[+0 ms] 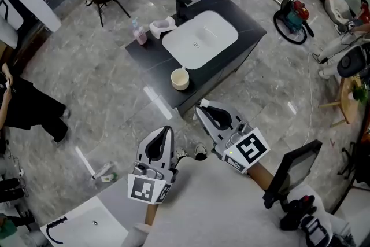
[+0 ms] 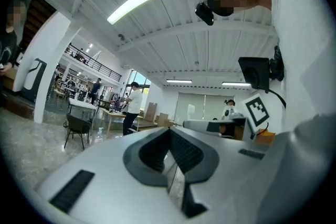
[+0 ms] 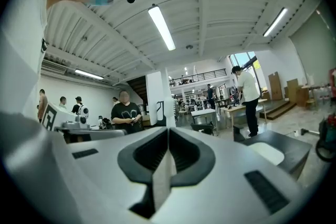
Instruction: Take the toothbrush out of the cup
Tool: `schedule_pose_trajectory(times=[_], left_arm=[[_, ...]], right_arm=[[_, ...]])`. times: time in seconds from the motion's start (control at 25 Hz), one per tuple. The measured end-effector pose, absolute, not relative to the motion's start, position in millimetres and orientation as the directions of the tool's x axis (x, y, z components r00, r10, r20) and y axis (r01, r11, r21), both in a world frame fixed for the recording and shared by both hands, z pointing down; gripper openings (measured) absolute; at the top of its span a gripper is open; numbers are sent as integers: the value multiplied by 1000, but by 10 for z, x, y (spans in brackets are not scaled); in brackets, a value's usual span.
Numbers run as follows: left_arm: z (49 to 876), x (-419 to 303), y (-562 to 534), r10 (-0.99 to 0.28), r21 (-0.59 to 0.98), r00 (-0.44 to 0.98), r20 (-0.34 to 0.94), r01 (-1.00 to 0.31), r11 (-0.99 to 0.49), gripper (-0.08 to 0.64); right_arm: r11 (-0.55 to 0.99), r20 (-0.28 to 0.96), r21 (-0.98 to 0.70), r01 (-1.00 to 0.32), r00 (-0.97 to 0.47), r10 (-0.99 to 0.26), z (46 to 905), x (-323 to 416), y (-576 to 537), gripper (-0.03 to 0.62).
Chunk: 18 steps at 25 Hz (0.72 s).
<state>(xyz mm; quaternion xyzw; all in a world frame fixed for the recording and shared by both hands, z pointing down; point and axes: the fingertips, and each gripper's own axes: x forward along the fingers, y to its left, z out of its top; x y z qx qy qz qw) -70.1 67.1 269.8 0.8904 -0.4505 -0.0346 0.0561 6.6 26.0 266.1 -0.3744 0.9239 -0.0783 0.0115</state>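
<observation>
Left claw (image 1: 168, 128) and right claw (image 1: 200, 106) are both pressed together with nothing between them, level over the floor and short of the counter (image 1: 237, 55); the right one is closer to its near edge. Cream cup (image 1: 180, 78) stands upright at that near edge, just beside the white sink (image 1: 199, 37). The toothbrush is too small to make out. Pink bottle (image 1: 140, 35) and black faucet (image 1: 182, 7) sit along the far edge, well apart from both claws.
</observation>
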Motion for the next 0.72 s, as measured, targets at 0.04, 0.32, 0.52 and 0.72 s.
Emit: schedule_pose_trajectory(times=[0.04,0.32,0.52,0.72], left_arm=[[2705,-700,669,-805,131,593,-10,-798,-589,3],[2754,-645,670,-800,145,600,8,-792,-593,3],[2769,-624,691,-795,129,606,2,-789,-601,3],[2776,-618,710,-796,129,605,7,-790,-599,3]], right_arm=[[709,44,-149,-689,-721,-691,2681,55,319,14],[701,60,-154,-696,-715,-697,2767,120,448,14],[684,70,-155,-713,-699,-712,2816,198,471,14],[683,78,-134,-718,-695,-715,2844,187,495,14]])
